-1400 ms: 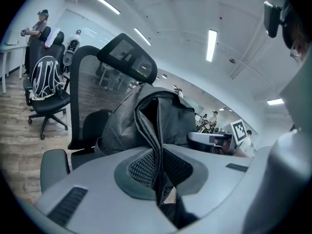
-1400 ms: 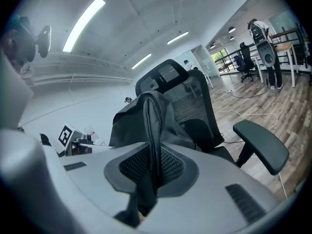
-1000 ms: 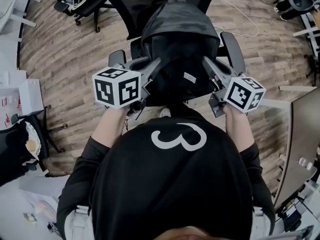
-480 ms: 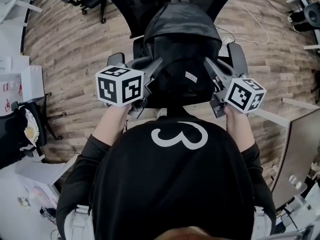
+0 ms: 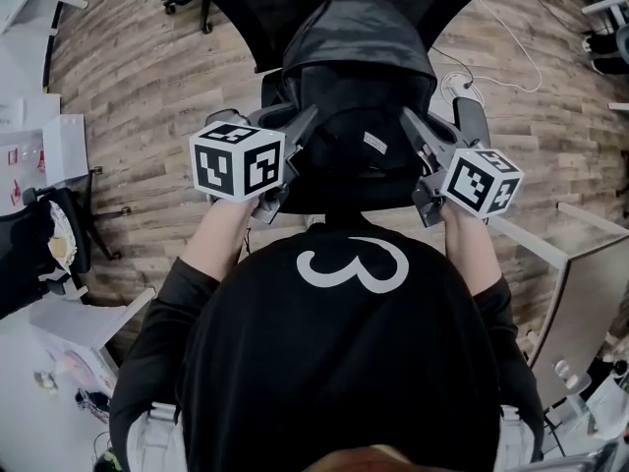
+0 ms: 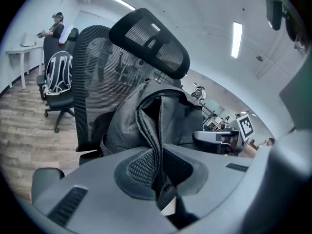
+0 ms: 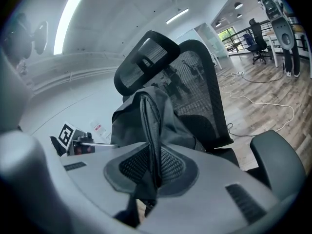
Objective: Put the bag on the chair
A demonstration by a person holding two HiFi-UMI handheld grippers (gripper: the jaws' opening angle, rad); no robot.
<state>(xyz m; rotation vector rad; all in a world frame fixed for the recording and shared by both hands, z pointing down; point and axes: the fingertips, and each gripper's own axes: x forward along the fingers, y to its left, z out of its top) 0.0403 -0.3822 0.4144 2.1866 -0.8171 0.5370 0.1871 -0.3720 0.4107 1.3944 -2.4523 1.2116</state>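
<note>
Far left of the chair (image 5: 257, 8) stood a white tabletop (image 5: 29, 126) with papers, and a second office chair (image 6: 58, 77) draped in a patterned cloth stood on the wood floor (image 5: 138, 77) behind it. Just left of the chair's seat, the left tool (image 5: 297, 131) reached in from the person's left hand, its marker cube (image 5: 238, 160) facing up. In the left gripper view, the left tool (image 6: 159, 175) had its jaws nearly together, pinching a raised seam of the bag (image 6: 170, 113) between the textured pads. The black bag (image 5: 359, 72) stood upright over the seat, in front of the mesh backrest (image 6: 97, 72) and below the headrest (image 6: 151, 40), between the two armrests. Whether its base rested on the seat could not be told. On the chair's right side, the right tool (image 5: 413, 128) gripped the bag's other side. In the right gripper view, the right tool (image 7: 152, 172) likewise had narrow jaws clamped on a vertical fold of the bag (image 7: 129, 123), with the backrest (image 7: 197, 82) just behind it and the right armrest (image 7: 275, 160) near. A white cable (image 5: 496, 67) lay on the floor right of the chair, and another tabletop (image 5: 580, 254) stood farther right.
</note>
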